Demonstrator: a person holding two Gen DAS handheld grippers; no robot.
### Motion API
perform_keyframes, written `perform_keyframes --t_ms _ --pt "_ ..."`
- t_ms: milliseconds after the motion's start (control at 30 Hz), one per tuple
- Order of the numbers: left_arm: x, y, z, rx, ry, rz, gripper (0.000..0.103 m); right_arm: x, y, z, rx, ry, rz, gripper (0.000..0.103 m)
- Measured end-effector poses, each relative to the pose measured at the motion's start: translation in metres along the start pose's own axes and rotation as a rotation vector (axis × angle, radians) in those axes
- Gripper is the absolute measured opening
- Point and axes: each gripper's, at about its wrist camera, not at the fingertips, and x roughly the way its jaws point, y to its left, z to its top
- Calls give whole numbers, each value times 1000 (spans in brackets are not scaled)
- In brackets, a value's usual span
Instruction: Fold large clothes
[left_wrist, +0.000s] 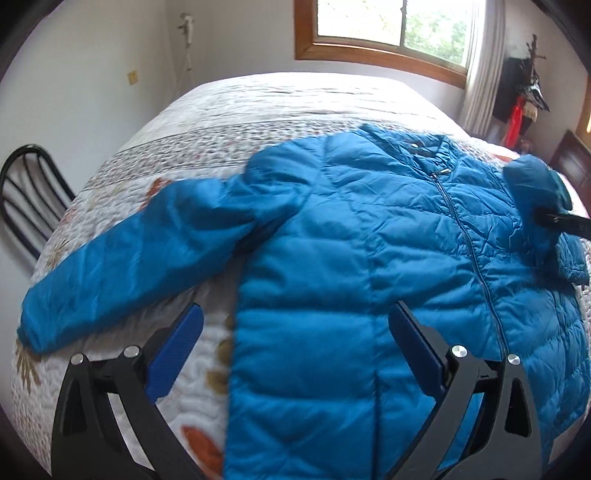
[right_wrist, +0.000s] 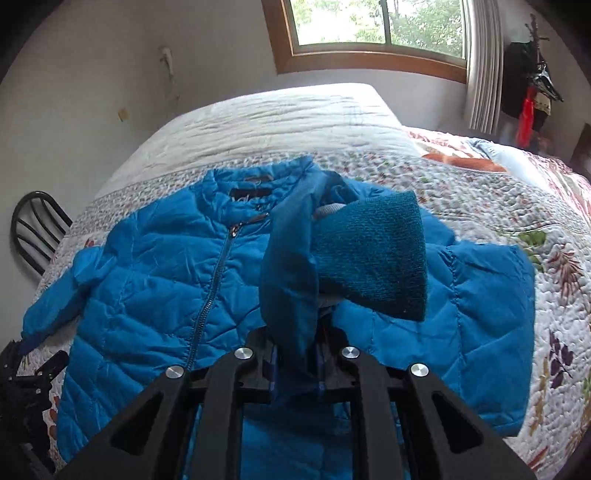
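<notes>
**First sleeve coming in, the rest still to fold**

Closest to us in the right wrist view, our right gripper is clamped on the end of the jacket's right sleeve, its jaws drawn together with the blue fabric pinched between them. The knit cuff stands up just beyond the fingers, lifted off the jacket and held over its chest, to the right of the zipper. From the left wrist view we see the same sleeve end raised at the jacket's far side, with the dark gripper reaching in from the right edge.

Our left gripper hangs with its jaws wide apart and nothing between the pads; it is above the jacket's lower left front, where the hem side meets the quilt. It touches nothing that we can see.

The jacket lies face up, zipped, spread across the bed, collar toward the window. Its left sleeve stretches out flat on the quilt, unfolded.

We judge ourselves early in the fold. One sleeve is on its way across the front but not yet laid down. What remains, as we read it: set this sleeve flat on the chest, bring the left sleeve in likewise, then fold the body over itself. The puffy fabric may spring back, so each fold will likely want pressing down.
</notes>
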Motion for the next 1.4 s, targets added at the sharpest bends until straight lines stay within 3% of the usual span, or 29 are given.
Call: perform_keyframes --t_ms 200,333,800,1133,1267,1333,1400 --pt "63 -16 10 25 107 -29 100 39 -2 -8 -5 85 5 17" --pt "73 -15 17 -2 95 -31 100 42 -1 -10 -12 102 28 22" --pt "96 -21 33 -29 81 25 101 44 5 -15 -43 90 8 22" --pt "90 -33 48 -17 81 19 100 -7 26 -31 -202 2 -113 46" --pt "80 -54 61 -28 68 41 99 -35 14 -31 -171 -30 -149 54" --pt "71 -64 67 -26 62 -38 99 -50 4 -28 -132 -51 -157 54" --pt "55 -79 69 -19 19 -38 99 -64 -9 -24 -90 -65 -166 54"
